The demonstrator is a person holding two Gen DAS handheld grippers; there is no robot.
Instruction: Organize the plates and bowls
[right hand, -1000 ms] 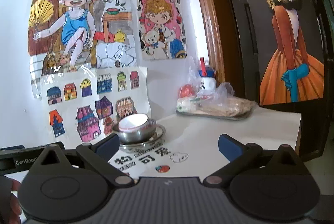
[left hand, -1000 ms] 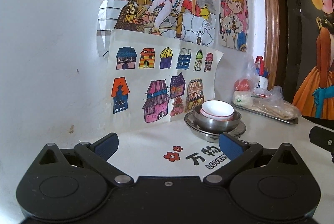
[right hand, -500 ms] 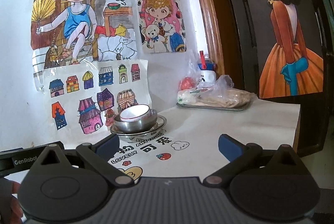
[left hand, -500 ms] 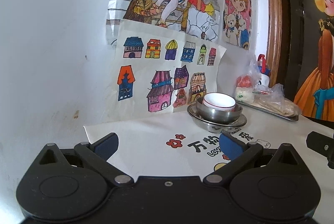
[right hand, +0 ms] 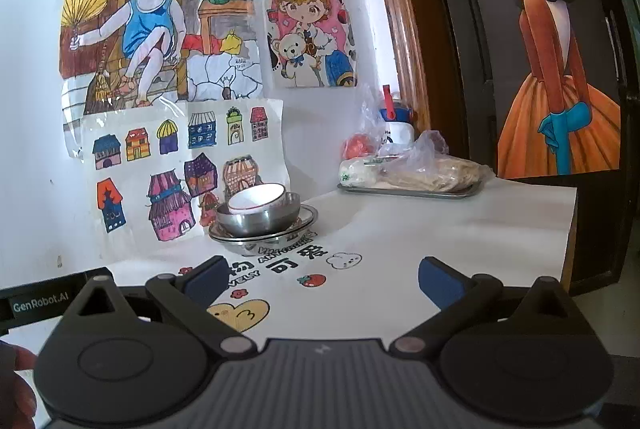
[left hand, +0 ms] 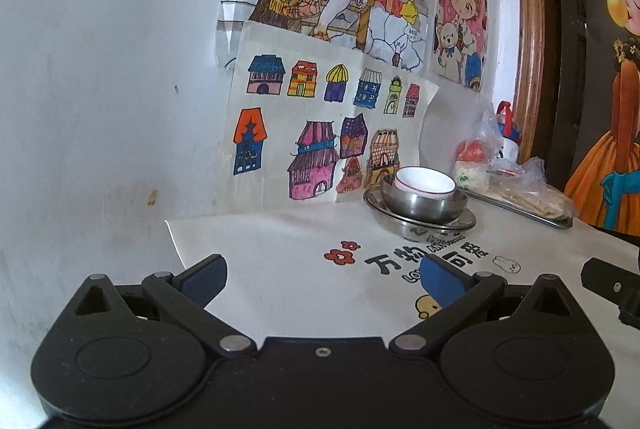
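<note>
Left wrist view: the left claw [left hand: 322, 275] hangs with its blue-padded fingers [left hand: 204, 275] spread wide apart and nothing between them, just above the white printed surface [left hand: 288, 269]. Beyond it, near the wall, stands the stack: a white ceramic bowl with a thin red rim [left hand: 425, 183] nested in a deeper round steel bowl [left hand: 424, 205], which sits on shallow round steel plates [left hand: 420, 225]. Right of the stack, a flat rectangular metal tray [left hand: 520, 211] carries food in clear plastic bags [left hand: 516, 177]. A black part of the other tool [left hand: 610, 287] shows at the right edge.

Right wrist view: the right claw [right hand: 322, 279] is likewise wide apart and empty, held over the surface [right hand: 440, 229] with its printed characters and cartoon stickers. Ahead and to the left sits the same stack, white bowl [right hand: 256, 199] in steel bowl [right hand: 260, 219] on plates [right hand: 264, 233], well apart from both claws. The tray [right hand: 408, 191] with its bags [right hand: 420, 161] lies farther back on the right. Coloured children's drawings of houses [right hand: 180, 165] hang on the white wall just behind the stack. A bit of a person's hand [right hand: 16, 381] shows at the lower left edge.
</note>
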